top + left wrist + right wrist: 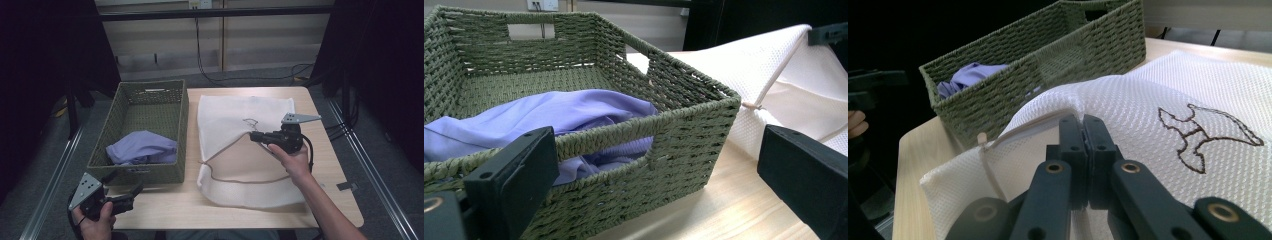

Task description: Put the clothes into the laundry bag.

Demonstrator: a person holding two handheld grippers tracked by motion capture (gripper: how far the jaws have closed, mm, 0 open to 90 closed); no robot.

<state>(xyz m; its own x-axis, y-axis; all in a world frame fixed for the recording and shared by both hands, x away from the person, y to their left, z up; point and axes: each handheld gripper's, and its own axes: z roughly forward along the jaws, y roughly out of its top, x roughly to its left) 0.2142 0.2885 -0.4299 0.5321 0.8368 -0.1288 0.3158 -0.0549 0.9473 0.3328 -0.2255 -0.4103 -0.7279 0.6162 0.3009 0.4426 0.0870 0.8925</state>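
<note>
Right tool [1083,131] clamped on white mesh laundry bag [235,114] edge; left tool [134,190] wide open, empty, near wicker basket [181,120].

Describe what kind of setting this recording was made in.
Probably a lab or studio data-collection bench, not a home: a small wooden table fenced by dark curtains, loose cables along the wall, and laundry props, a woven basket and mesh bag.

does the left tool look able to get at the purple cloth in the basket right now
Probably yes. The left tool is open and empty, just outside the near wall of the basket. The basket has no lid and the purple cloth lies near that wall, so going over the rim looks free.
</note>
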